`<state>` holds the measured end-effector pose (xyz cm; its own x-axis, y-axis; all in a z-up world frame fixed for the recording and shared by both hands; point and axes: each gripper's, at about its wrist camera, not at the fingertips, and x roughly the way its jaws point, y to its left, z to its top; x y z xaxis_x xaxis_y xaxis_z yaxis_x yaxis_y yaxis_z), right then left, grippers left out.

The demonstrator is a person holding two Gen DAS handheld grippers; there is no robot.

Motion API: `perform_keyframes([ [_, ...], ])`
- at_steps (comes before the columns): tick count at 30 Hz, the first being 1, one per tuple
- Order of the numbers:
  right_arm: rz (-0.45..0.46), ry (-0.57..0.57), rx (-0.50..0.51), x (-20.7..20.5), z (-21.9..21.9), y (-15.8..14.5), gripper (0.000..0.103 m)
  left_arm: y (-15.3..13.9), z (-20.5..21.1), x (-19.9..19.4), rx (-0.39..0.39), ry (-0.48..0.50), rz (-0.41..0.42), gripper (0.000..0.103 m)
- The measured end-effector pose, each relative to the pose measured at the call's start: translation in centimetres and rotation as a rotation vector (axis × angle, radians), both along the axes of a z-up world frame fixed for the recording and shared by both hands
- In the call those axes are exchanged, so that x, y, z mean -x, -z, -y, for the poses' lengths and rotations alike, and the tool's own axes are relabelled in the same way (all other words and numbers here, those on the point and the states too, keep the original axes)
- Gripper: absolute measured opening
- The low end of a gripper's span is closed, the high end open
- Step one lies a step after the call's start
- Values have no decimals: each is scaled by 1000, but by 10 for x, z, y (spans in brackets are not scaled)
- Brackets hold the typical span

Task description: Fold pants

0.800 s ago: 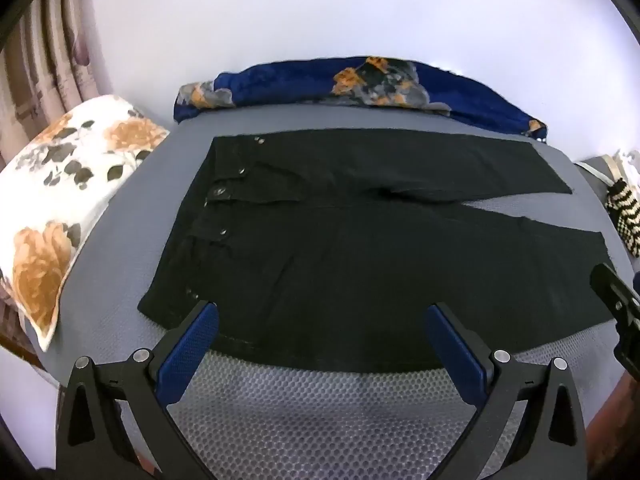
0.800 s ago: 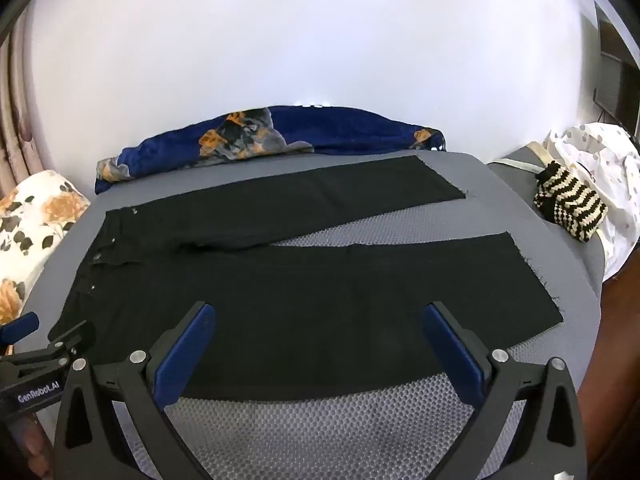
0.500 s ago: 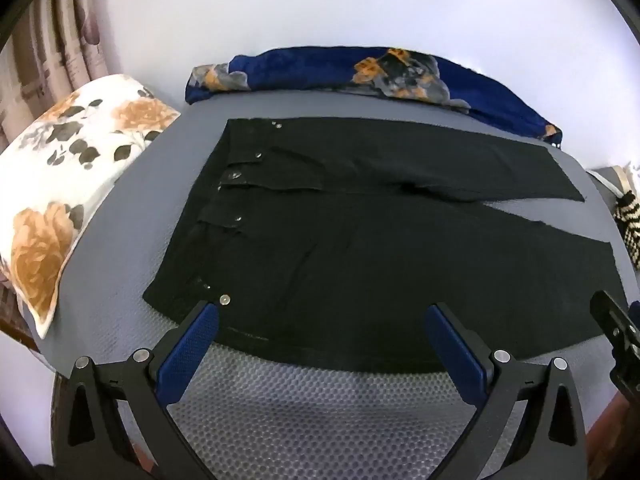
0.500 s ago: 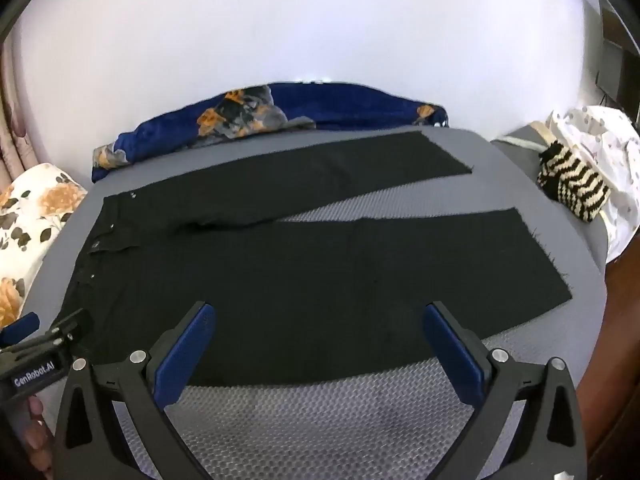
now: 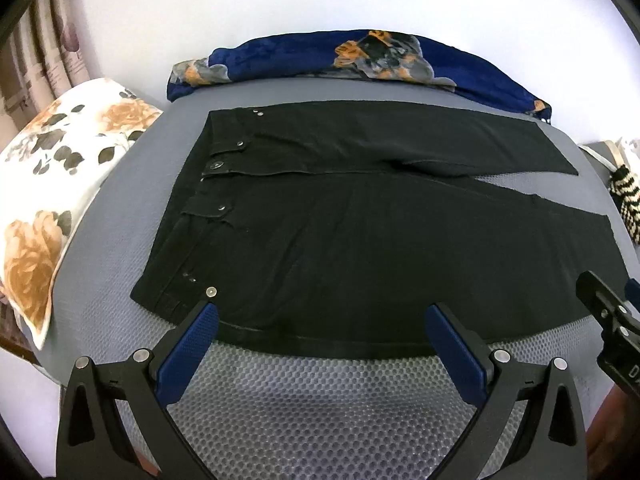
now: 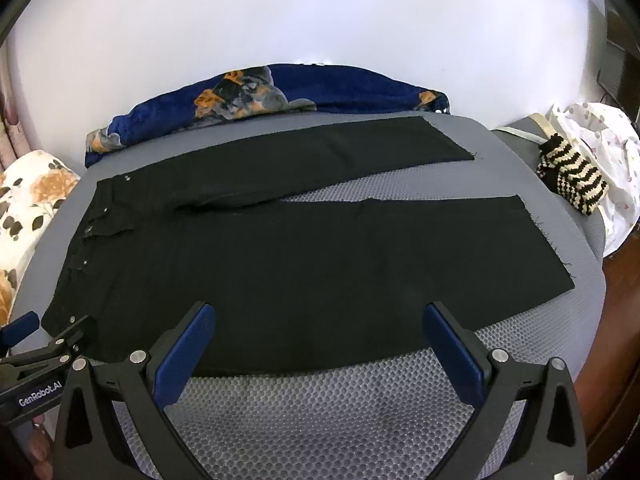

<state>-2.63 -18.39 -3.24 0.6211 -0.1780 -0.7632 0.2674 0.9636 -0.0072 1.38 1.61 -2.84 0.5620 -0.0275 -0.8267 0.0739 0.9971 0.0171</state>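
Black pants [image 5: 360,236] lie flat on a grey mesh bed [image 5: 320,396], waistband to the left and both legs spread to the right; they also show in the right wrist view [image 6: 304,264]. My left gripper [image 5: 322,316] is open and empty, hovering over the pants' near edge by the waist. My right gripper [image 6: 320,316] is open and empty over the near edge of the near leg. The left gripper's side shows at the lower left of the right wrist view [image 6: 48,344].
A floral pillow [image 5: 48,196] lies at the bed's left end. A blue floral blanket [image 5: 360,60] is bunched along the far edge by the white wall. A striped knit item [image 6: 572,180] and white cloth [image 6: 604,148] sit at the right end.
Both grippers have moved forward and lower toward the pants' near edge. The pants have not moved. Both stay open.
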Motion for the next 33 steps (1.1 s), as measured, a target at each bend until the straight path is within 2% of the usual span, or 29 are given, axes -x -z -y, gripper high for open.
perform_keyframes([
  [16, -50, -32, -24, -9, -5, 10, 103, 7, 3, -4, -12, 9, -22, 102],
  [33, -52, -30, -2, -9, -6, 8, 103, 11, 0, -5, -25, -15, -25, 102],
])
